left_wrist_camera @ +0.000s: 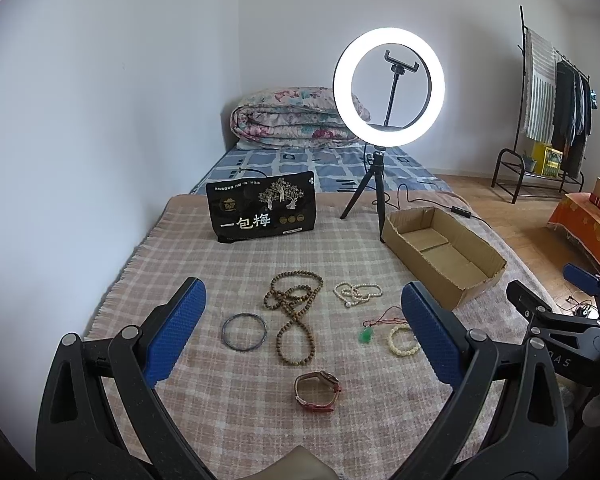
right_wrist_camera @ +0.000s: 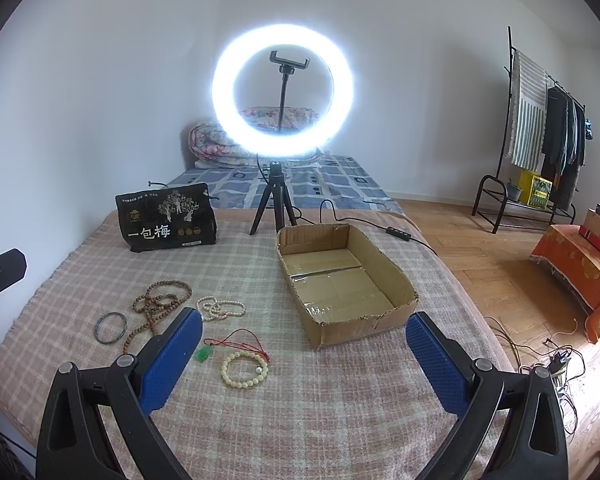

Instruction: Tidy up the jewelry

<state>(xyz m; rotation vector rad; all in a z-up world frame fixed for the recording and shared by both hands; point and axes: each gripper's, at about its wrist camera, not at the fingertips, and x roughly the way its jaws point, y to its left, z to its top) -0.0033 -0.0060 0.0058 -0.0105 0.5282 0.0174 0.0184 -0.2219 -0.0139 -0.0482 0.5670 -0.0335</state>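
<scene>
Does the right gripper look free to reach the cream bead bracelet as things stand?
Probably yes: the right gripper is open and empty, and the cream bead bracelet lies uncovered on the blanket, with the red cord beside it.

Left tongs and right tongs, black curved plastic arms, silver rivets, blue textured pads
</scene>
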